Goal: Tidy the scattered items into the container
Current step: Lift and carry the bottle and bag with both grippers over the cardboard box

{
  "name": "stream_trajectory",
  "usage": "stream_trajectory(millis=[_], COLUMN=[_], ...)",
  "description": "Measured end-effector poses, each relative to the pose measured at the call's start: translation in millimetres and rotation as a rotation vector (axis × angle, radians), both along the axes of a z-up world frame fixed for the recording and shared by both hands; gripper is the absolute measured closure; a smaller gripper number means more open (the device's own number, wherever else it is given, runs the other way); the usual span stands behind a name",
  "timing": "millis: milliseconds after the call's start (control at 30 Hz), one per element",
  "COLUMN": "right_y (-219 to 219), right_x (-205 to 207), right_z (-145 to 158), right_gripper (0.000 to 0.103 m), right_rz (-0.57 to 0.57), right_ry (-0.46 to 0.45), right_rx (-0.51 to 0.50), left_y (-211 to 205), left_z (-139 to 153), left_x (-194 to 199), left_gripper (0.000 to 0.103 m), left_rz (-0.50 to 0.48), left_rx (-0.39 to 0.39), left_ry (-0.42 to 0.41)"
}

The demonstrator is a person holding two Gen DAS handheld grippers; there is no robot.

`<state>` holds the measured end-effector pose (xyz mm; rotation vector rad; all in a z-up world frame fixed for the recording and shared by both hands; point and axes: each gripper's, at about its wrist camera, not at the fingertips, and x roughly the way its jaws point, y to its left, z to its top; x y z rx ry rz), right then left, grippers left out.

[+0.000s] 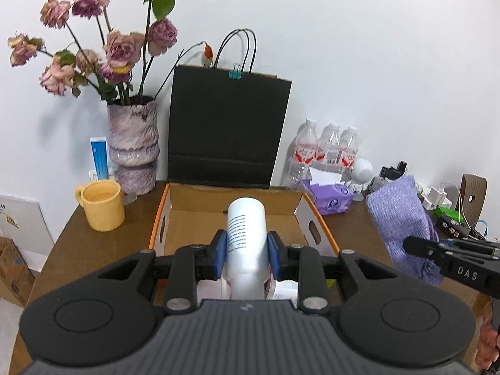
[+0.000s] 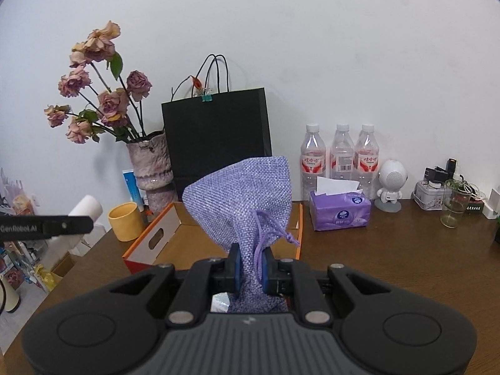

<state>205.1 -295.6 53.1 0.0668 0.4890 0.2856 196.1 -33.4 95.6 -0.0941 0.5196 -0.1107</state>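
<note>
The left tongs point(image 1: 246, 251) pinch a hard, smooth white bottle point(image 1: 246, 234) round its middle above the cardboard box point(image 1: 307, 215) at the worktop's back edge, while the right tongs point(image 2: 250, 270) pinch a soft, floppy purple pouch point(image 2: 240, 193) near its drawstring.

The white bottle point(image 1: 247, 234) hides the middle of the cardboard box point(image 1: 184, 218) floor, its own lower end lost behind the left gripper point(image 1: 247, 250). The purple pouch point(image 2: 243, 200) screens the box's interior point(image 2: 187, 243) and the black bag's point(image 2: 215, 134) foot; its contents cannot be told.
</note>
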Motion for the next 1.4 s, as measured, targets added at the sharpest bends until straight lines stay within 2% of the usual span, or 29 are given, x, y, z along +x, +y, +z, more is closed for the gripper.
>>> stream_trajectory(millis=[167,700,1400], right_y=[2.9,27.2,71.9], right_x=[10.9,57.4,139.3], right_z=[12.2,20.6,-22.0], right_gripper=[0.092,0.092,0.092], right_rz=[0.008,0.014,0.051], right_ry=[0.004,0.033,0.137], right_rx=[-0.007,-0.061,-0.123], left_y=[-6.1,-9.3,7.3], left_z=[14.0,24.0,-16.3], left_x=[6.3,48.9,130.5], left_gripper=[0.074,0.074,0.074], left_rz=[0.008,-0.001,0.033], left_rx=[0.025,0.032,-0.021], left_ry=[-0.034,-0.008,0.089])
